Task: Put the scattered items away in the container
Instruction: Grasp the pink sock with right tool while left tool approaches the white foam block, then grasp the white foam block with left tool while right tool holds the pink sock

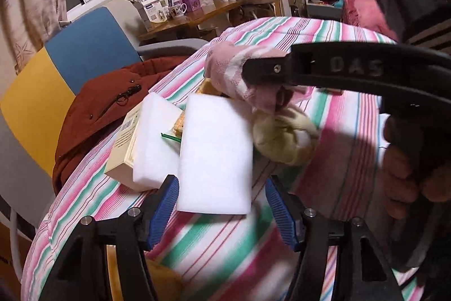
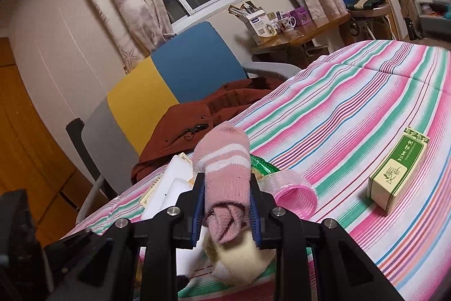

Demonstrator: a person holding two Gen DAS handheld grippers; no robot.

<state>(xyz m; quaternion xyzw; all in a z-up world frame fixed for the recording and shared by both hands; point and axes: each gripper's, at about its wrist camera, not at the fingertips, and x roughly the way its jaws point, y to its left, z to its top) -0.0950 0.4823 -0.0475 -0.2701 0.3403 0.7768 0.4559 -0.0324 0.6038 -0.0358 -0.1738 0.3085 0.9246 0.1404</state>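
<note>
Right hand-held gripper (image 2: 225, 212): pinching a pink striped sock (image 2: 225, 174), lifted just above the bed (image 2: 352, 109).
Left hand-held gripper (image 1: 222, 209): spread around a white sponge (image 1: 217, 154), pads not touching.
Green box (image 2: 397, 171): lying apart on the bed.

On the striped pink, green and white bedspread (image 2: 352, 103) lie two white rectangular foam blocks (image 1: 215, 154), side by side near its left edge. There is one pink knitted sock with white bands (image 2: 225, 174), one pale yellow rolled sock (image 1: 284, 140), one clear pink ribbed plastic ring (image 2: 296, 198), one cream and green carton (image 2: 397, 171) towards the right edge, and what looks like one cream printed box (image 1: 124, 148), partly hidden.
</note>
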